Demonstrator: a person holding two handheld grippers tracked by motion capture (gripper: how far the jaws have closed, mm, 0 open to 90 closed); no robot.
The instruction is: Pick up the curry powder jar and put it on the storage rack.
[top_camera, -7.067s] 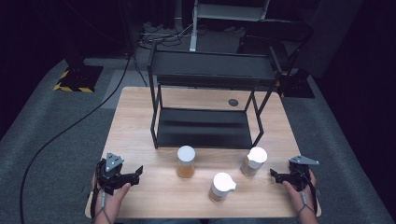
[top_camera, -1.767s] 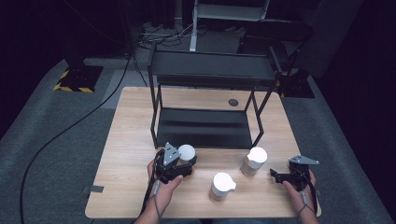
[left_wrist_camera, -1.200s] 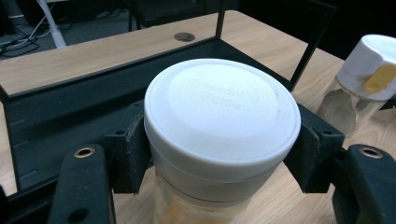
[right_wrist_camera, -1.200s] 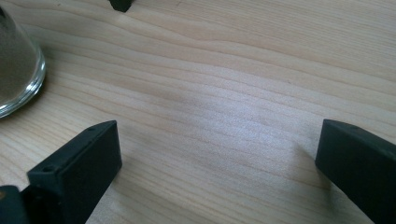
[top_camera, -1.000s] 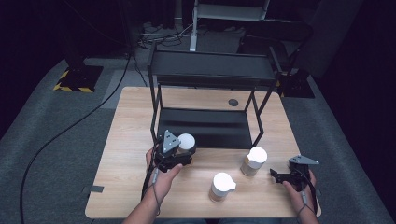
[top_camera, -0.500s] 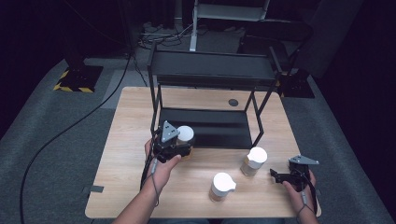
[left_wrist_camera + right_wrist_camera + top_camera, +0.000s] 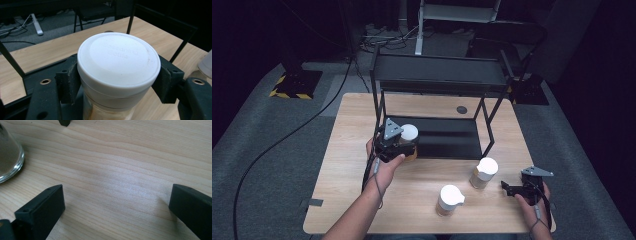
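The left gripper (image 7: 404, 146) is carrying a jar (image 7: 117, 75), its fingers (image 7: 66, 83) clenched just under the white lid, at the front edge of the rack's (image 7: 439, 80) lower shelf. It is best keeping the jar upright and clearing the frame before setting it down. The right gripper (image 7: 115, 205) is resting released on the tabletop (image 7: 352, 165).

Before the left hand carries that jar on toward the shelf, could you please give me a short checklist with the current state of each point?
1. Left tool clamped on the white-lidded jar, pads on both sides just under the lid: ok.
2. Jar upright in the grip: ok.
3. Lower shelf of the black rack free where the jar would go: ok.
4. Rack's front-left post close beside the held jar, clearance: cannot tell.
5. Right tool open, resting apart from the two jars on the table: ok.
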